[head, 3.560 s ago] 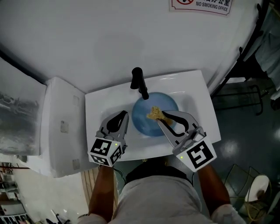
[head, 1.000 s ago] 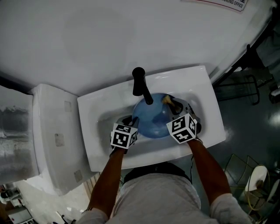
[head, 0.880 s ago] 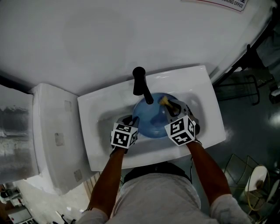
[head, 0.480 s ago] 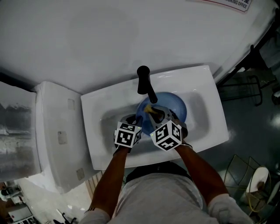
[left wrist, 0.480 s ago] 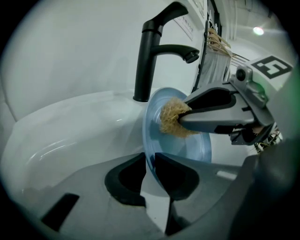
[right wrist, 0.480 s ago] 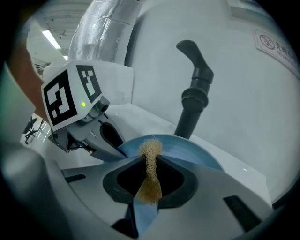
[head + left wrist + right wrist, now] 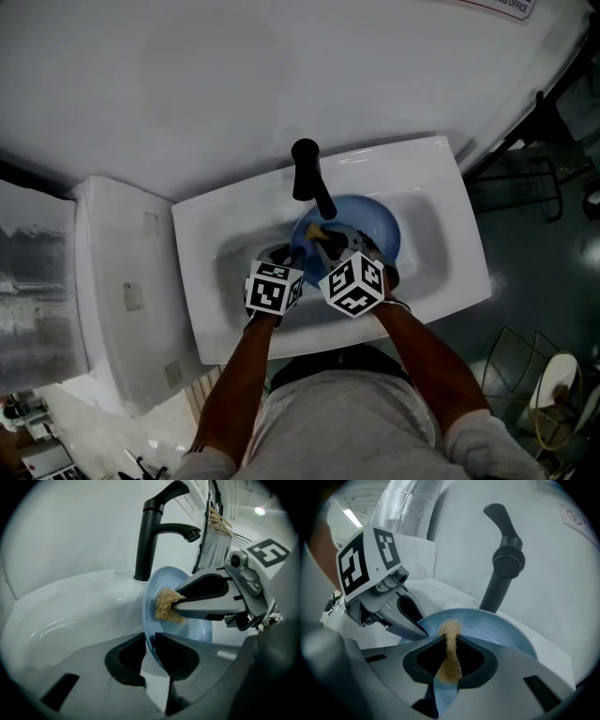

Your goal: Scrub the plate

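White sink (image 7: 441,183), blue plate (image 7: 382,234) held tilted inside it.
Left gripper (image 7: 150,638) clamps the plate's rim; right gripper (image 7: 449,644) clamps a scrubber (image 7: 165,605) pressed to its face. Scrubbing seems underway; next, rub across.

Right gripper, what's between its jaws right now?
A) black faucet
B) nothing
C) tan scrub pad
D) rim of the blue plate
C: in the right gripper view, the right gripper has its jaws closed on the tan scrub pad, whose tip presses on the blue plate. The plate's rim is clamped by the left gripper.
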The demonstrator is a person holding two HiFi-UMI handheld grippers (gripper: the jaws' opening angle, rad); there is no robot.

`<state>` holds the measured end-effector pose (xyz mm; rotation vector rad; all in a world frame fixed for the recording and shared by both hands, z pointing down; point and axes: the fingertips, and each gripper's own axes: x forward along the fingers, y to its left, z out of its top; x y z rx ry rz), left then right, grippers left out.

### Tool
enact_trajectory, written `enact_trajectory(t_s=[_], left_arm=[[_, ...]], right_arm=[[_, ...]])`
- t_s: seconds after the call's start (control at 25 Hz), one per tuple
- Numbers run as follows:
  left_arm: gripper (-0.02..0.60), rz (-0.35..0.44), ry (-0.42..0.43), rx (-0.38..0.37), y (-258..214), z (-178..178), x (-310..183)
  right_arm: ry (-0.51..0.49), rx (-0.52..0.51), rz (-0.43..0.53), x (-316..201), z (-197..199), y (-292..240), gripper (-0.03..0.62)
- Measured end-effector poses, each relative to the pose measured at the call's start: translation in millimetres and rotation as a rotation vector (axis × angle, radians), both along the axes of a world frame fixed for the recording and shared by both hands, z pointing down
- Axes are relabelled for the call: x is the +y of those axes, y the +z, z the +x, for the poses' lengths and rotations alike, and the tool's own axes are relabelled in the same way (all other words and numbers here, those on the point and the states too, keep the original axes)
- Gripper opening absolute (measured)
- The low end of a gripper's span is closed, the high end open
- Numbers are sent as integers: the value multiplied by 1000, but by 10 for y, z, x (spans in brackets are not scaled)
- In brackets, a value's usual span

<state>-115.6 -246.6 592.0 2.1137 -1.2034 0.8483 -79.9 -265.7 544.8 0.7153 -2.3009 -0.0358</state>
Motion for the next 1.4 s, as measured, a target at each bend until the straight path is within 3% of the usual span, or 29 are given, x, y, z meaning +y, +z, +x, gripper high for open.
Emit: enact_trajectory(t_s=[0.56, 0.76, 0.92, 1.4], left_arm=[[74, 2, -7, 1, -18, 13, 11], [72, 2, -11, -1, -28, 13, 21], [72, -8, -21, -3, -11, 0, 29], [72, -9, -24, 3, -5, -1, 31]], right_arm=[[108, 154, 17, -188, 991, 76, 63], [116, 195, 17, -180, 1181, 99, 63], [67, 186, 23, -54, 1034, 34, 63], [-232, 219, -26, 453, 70, 292, 63]])
